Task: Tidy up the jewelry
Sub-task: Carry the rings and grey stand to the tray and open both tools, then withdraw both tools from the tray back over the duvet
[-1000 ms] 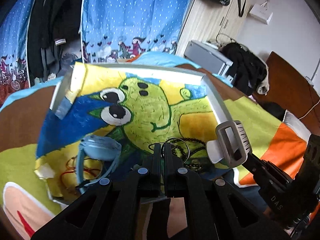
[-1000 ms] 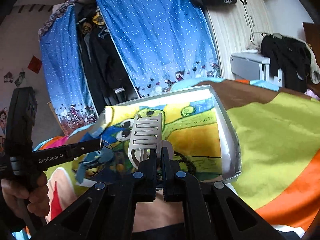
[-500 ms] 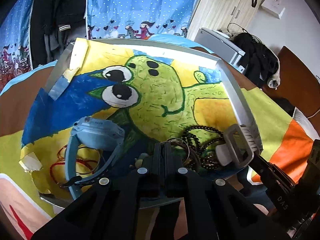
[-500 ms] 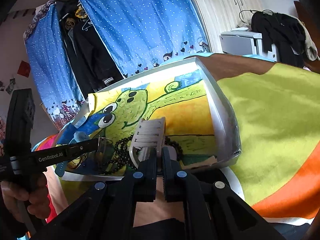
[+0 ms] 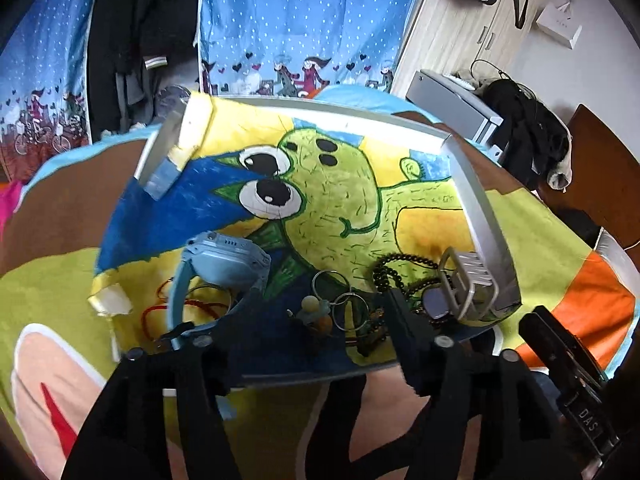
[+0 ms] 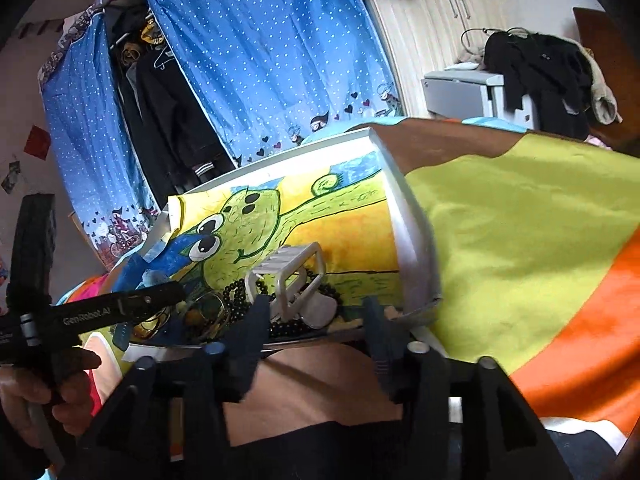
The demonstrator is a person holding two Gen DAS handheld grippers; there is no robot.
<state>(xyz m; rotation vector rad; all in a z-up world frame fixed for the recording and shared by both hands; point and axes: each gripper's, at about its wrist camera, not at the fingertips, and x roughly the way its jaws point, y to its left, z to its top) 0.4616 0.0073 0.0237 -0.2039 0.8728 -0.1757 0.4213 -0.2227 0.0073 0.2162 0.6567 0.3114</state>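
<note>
A white tray (image 5: 474, 208) lined with a green cartoon drawing lies on the bed. At its near edge lie a blue watch (image 5: 224, 260), a red cord bracelet (image 5: 168, 308), a keyring with metal rings (image 5: 340, 300), a black bead bracelet (image 5: 400, 268) and a grey hair claw clip (image 5: 466, 284). My left gripper (image 5: 320, 304) is open and empty above the keyring. My right gripper (image 6: 316, 316) is open and empty, with the clip (image 6: 292, 276) lying on the beads (image 6: 236, 292) just ahead of it.
The bed cover (image 6: 520, 240) is green, orange and brown around the tray (image 6: 412, 236). Blue dotted curtains (image 5: 304, 20) and dark hanging clothes (image 5: 132, 40) stand behind. A grey box (image 5: 456, 104) with black clothes is at the right.
Both grippers have opened. The left one let go of the keyring and the right one let go of the hair clip; both items now lie in the tray's near edge.
</note>
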